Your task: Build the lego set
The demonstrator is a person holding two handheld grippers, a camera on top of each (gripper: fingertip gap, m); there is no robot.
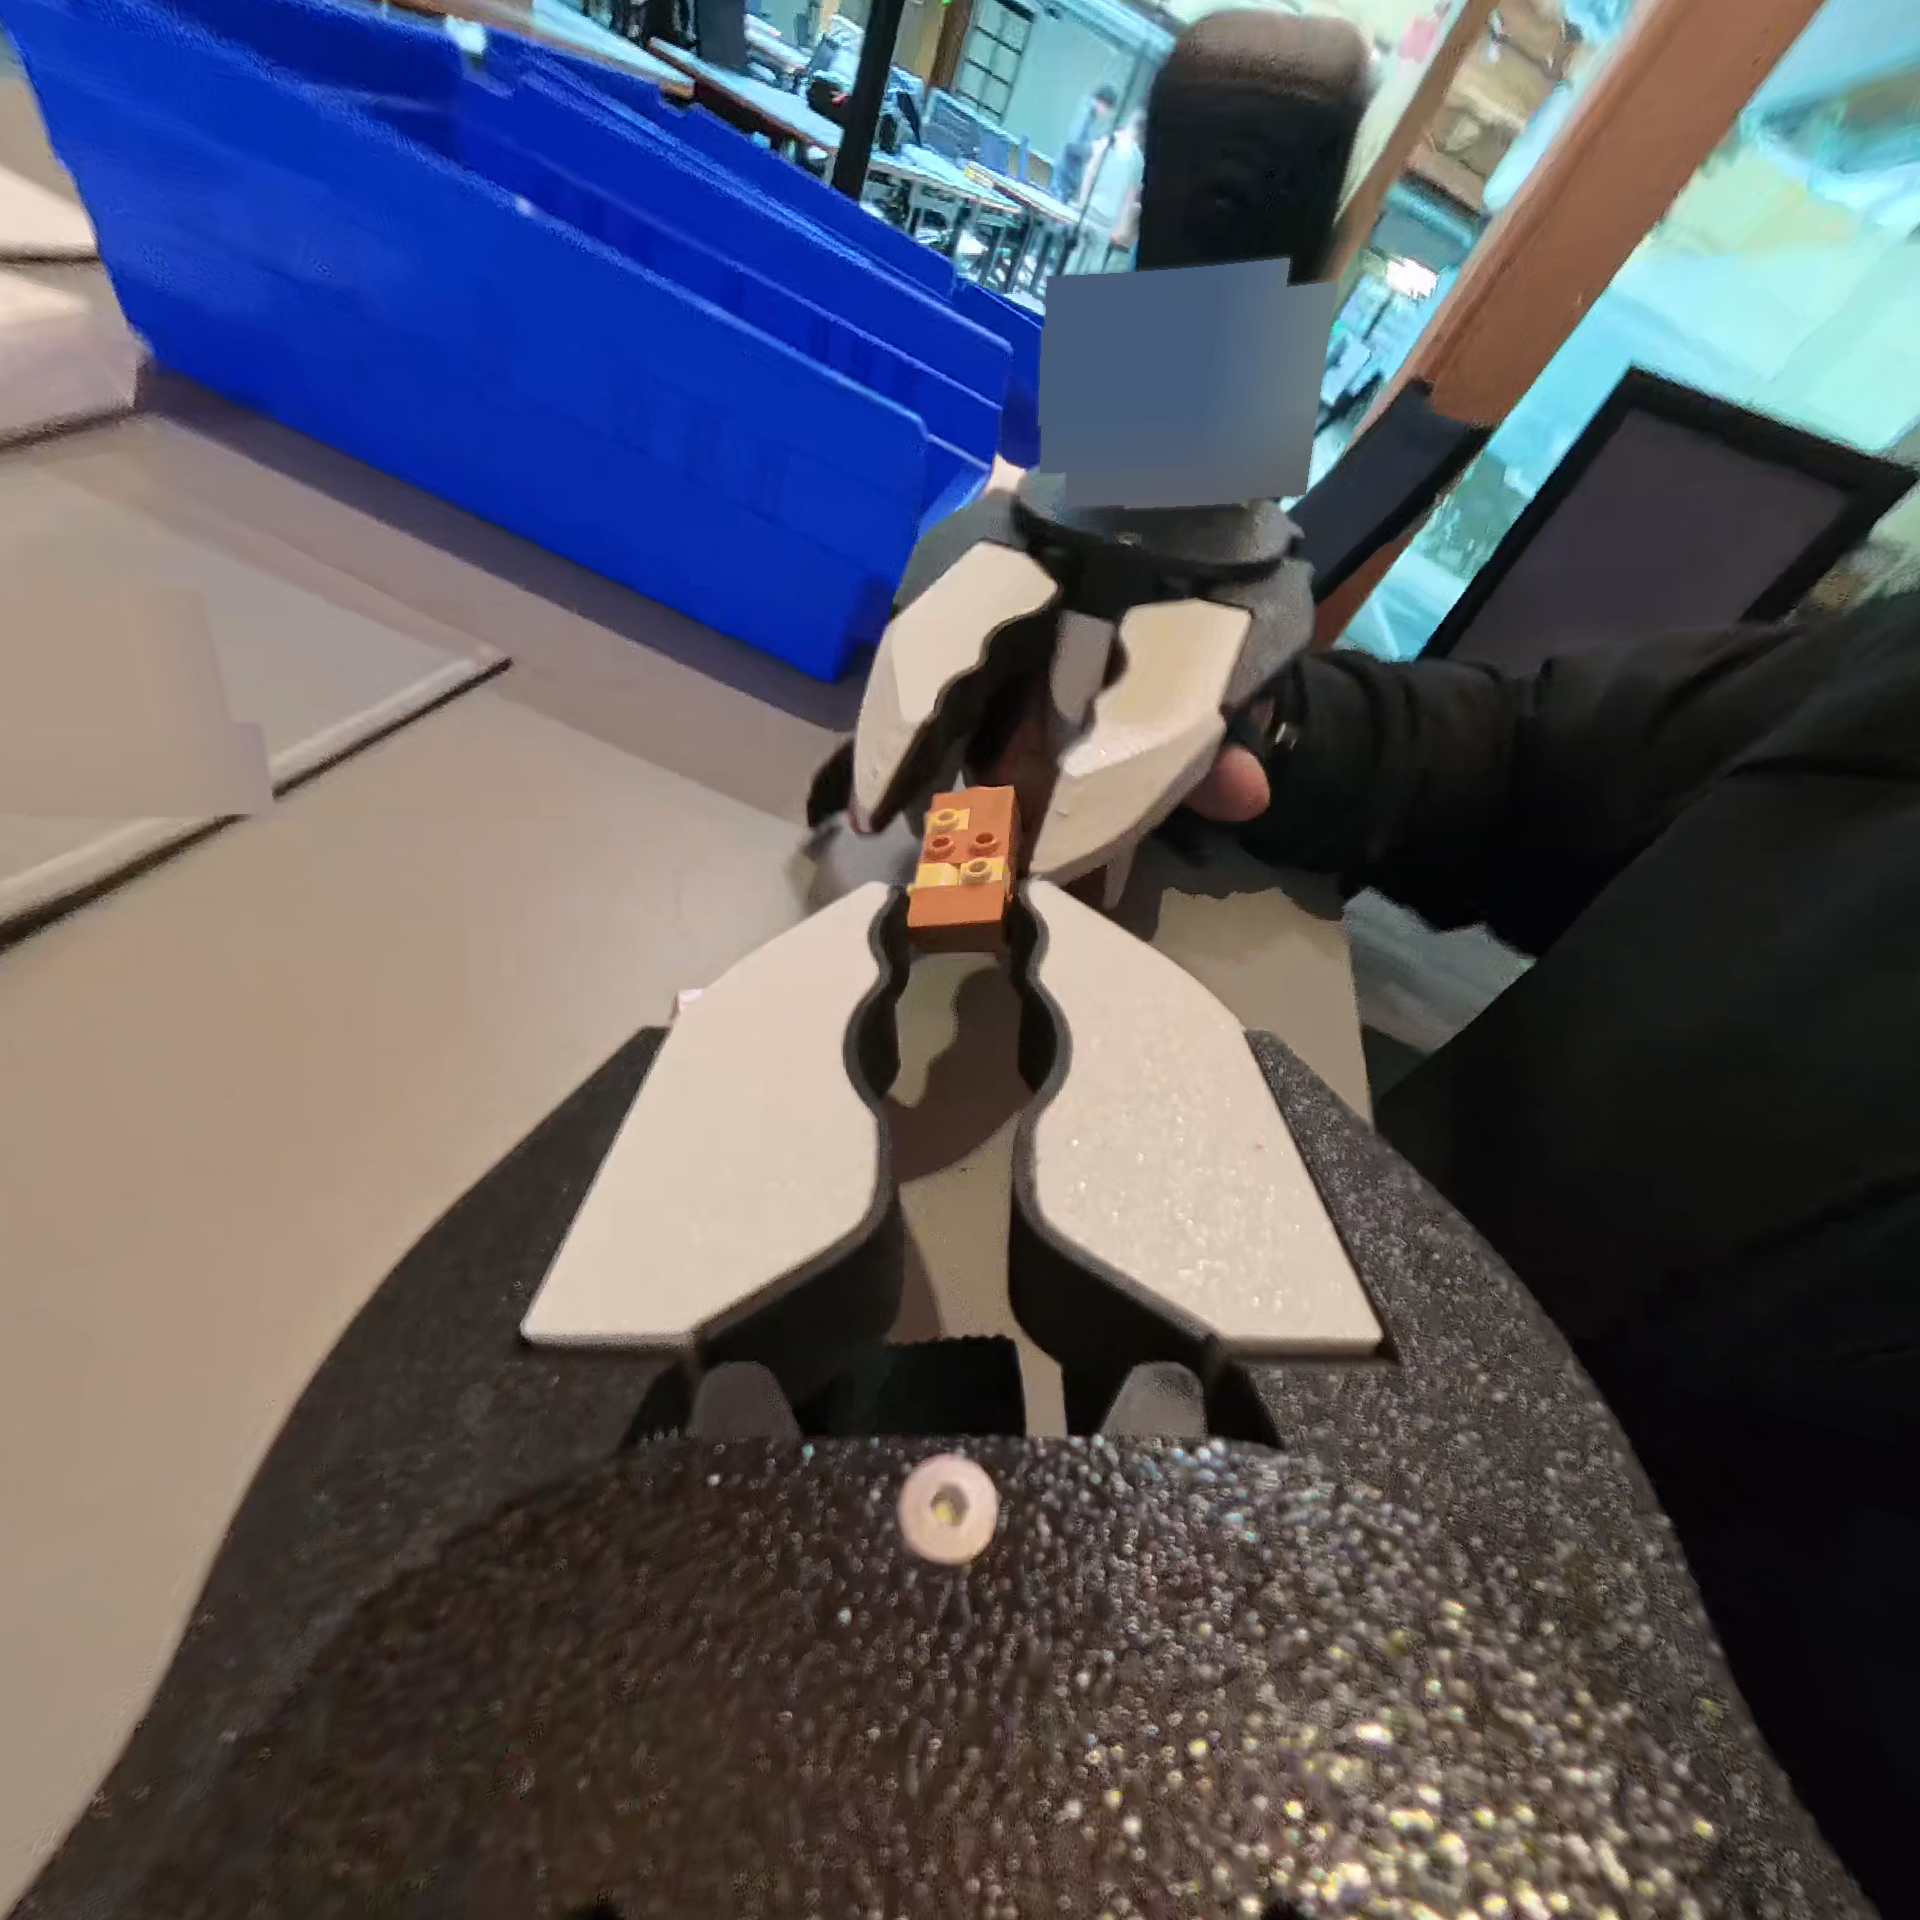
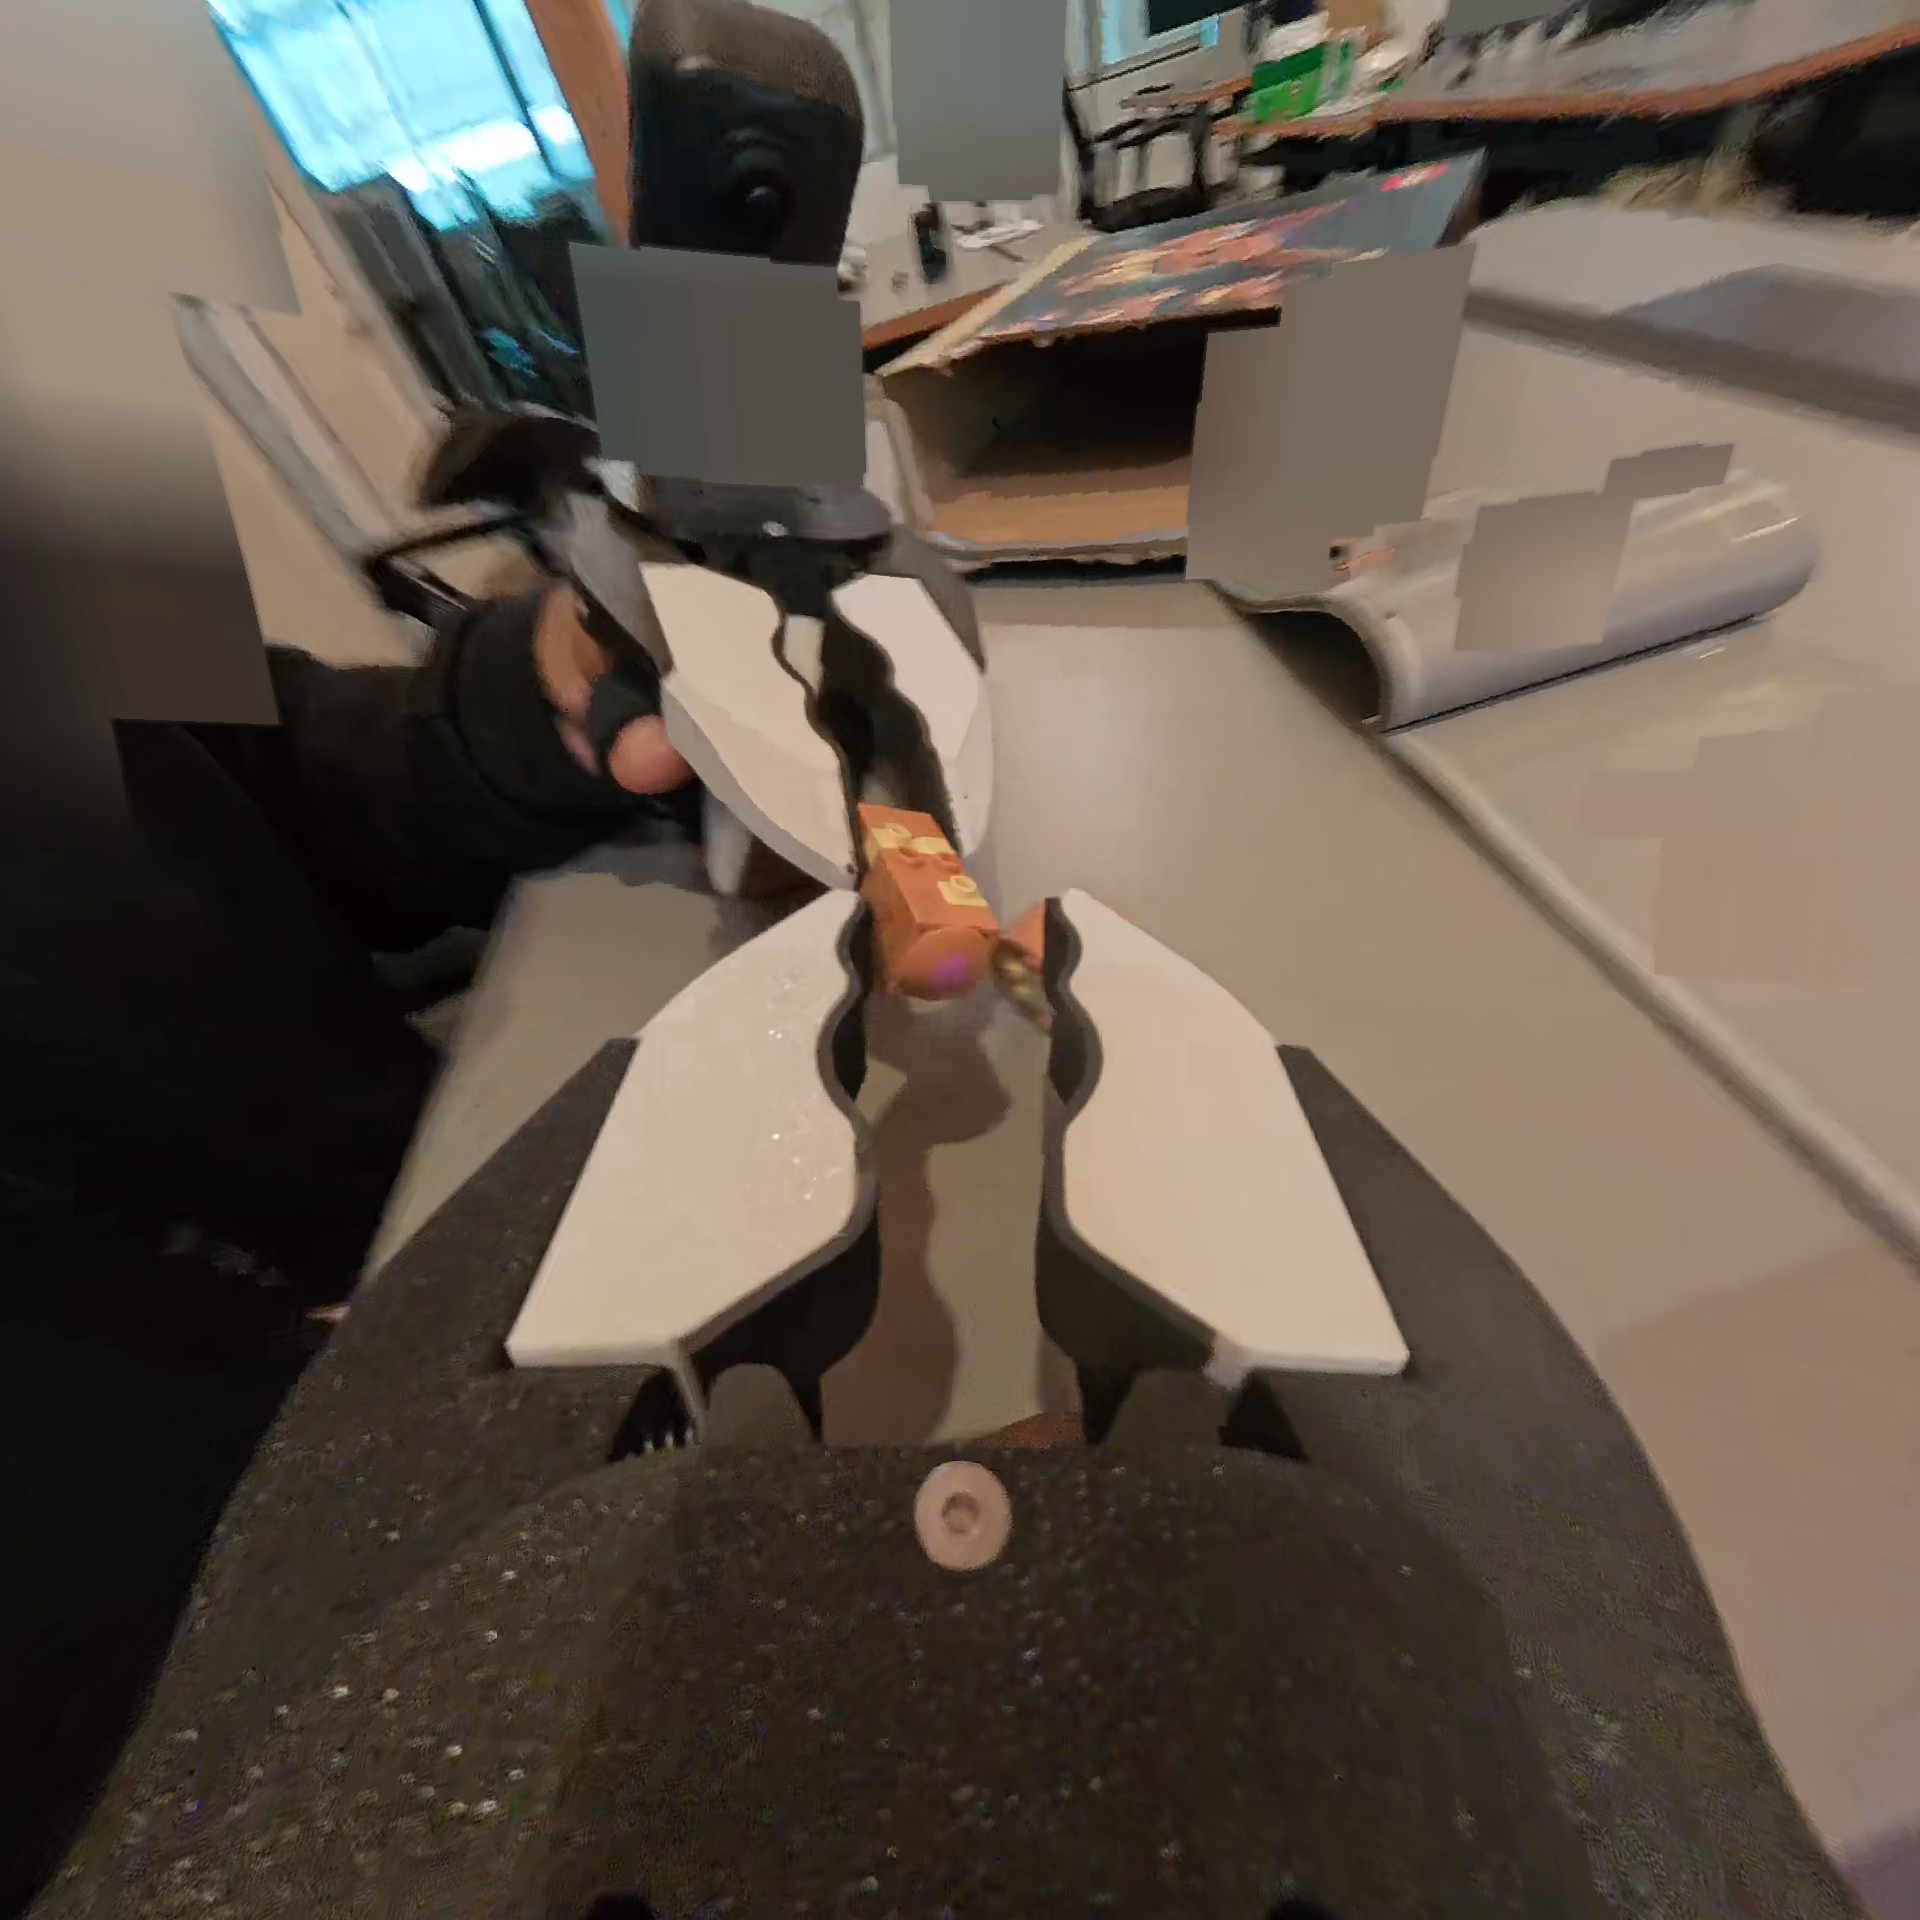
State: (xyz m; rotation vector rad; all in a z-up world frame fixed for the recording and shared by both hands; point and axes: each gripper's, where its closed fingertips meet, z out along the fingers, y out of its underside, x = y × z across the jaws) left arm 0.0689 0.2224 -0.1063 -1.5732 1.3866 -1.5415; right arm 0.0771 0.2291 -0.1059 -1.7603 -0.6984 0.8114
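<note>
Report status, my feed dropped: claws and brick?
Left claw clamped on orange brick assembly. Right claw open around its other end. Both above grey table. Nothing between.

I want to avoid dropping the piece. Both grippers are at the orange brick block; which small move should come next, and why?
Probably draw the right gripper straight back. The left gripper pinches the orange brick block, while the right one's jaws stand wider than it.

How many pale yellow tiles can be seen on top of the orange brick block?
3: one at the far left corner, two side by side nearer the left tongs. Its hidden sides may carry more.
</note>
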